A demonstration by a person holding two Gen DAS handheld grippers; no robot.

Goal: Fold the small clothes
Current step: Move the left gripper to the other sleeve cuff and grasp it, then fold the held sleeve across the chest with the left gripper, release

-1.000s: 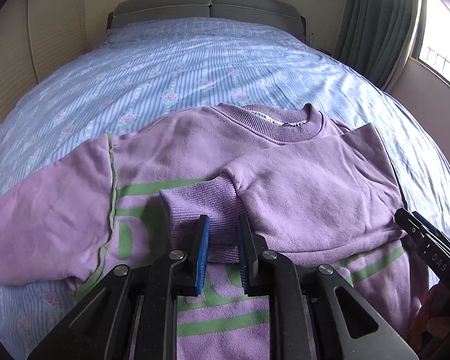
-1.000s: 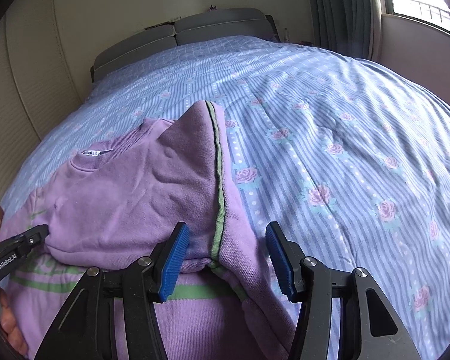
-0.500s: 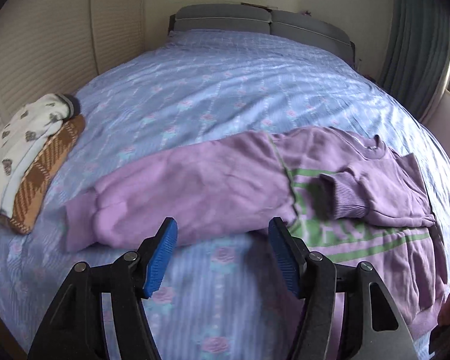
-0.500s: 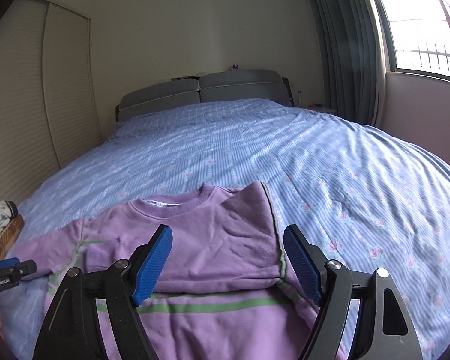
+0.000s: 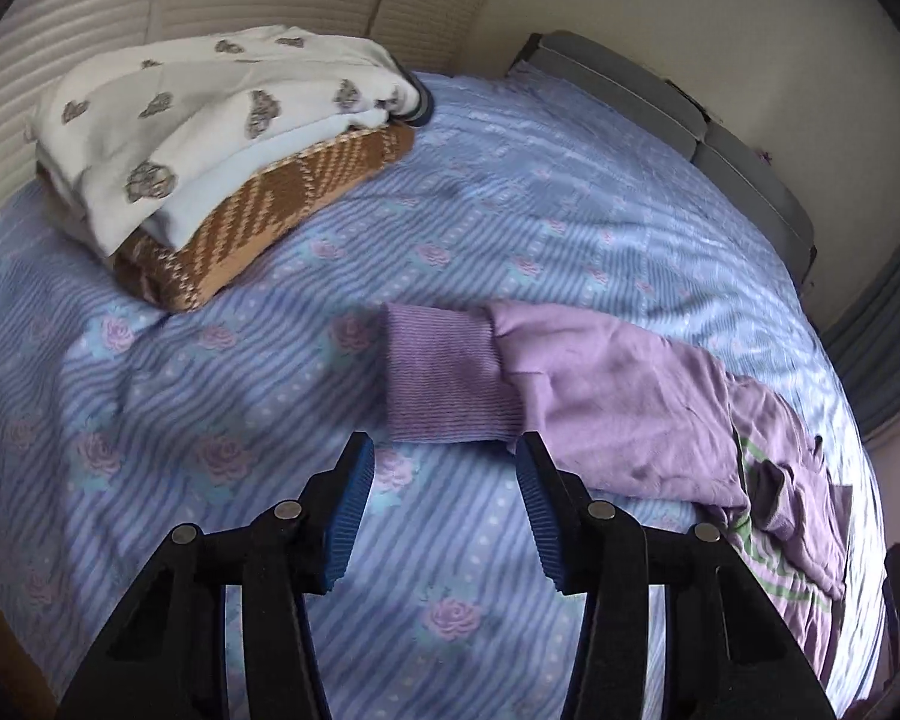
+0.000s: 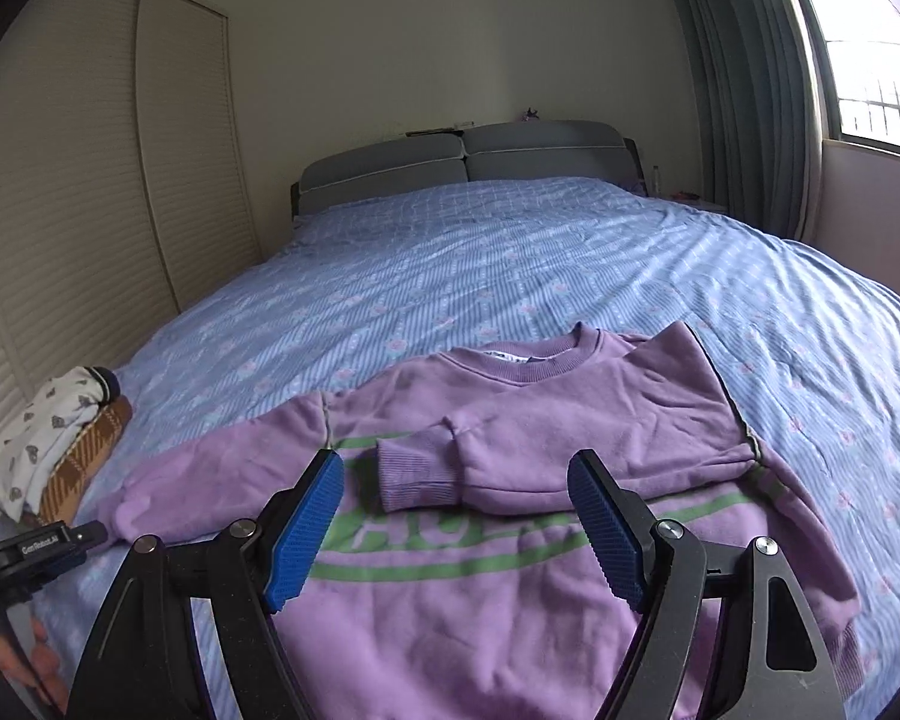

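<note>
Sweatshirt (image 6: pixel 510 420), soft purple fleece, ribbed cuff (image 5: pixel 444 378), striped bedspread (image 6: pixel 510 252)

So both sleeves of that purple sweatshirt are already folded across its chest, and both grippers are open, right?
Not quite. In the right wrist view only one sleeve of the purple sweatshirt with green stripes lies across its chest; the other sleeve stretches out over the bedspread. Both the left gripper and the right gripper are open.

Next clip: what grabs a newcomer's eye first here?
The purple sweatshirt spread on the blue floral bedspread, one sleeve folded across its chest, the other stretched out flat. Then the folded clothes pile near the bed's edge, and the open left gripper just short of the outstretched cuff.
</note>
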